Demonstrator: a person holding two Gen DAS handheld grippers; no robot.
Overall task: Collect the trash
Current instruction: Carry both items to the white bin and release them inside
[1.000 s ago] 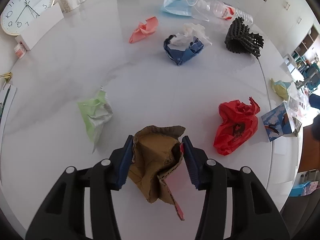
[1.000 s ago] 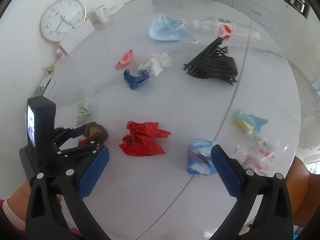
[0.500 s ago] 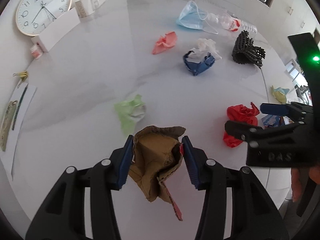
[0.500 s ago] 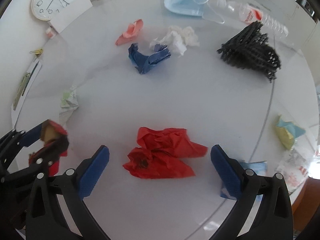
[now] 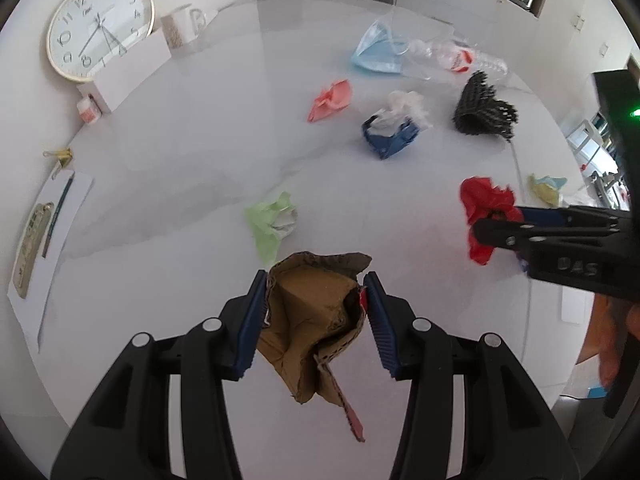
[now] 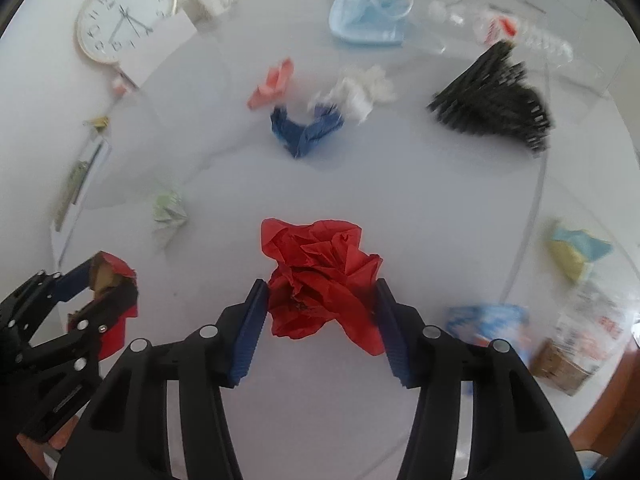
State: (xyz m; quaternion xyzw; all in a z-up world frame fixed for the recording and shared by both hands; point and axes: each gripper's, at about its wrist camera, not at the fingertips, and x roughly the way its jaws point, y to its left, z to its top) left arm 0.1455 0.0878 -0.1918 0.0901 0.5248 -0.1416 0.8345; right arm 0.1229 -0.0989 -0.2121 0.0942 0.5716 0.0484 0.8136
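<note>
From the left wrist camera: you are holding the crumpled brown cardboard [image 5: 316,320] in your left gripper [image 5: 314,316], its jaws about half closed and pressing on both sides of the piece, which is hanging clear above the white table [image 5: 200,168]; judging by that, you are keeping it aloft while the other hand gathers a second piece. At the right edge, your right gripper [image 5: 500,224] is reaching into the red plastic bag [image 5: 486,204]. Against the picture a second ago, the table is sitting further below the cardboard, the grip looks the same, and the right gripper, absent then, is now in view.

From the right wrist camera: you are closing your right gripper [image 6: 320,304] on the red plastic bag [image 6: 320,276], which is lying on the table between the blue pads [image 6: 250,332]. The jaws have just been closing from wide open, and both pads are now meeting the bunched plastic. The bag, earlier flatter and ahead of the fingers, is now gathered up between them. The green wrapper [image 6: 168,212], blue paper [image 6: 308,130] and black mesh [image 6: 492,100] are waiting beyond.
</note>
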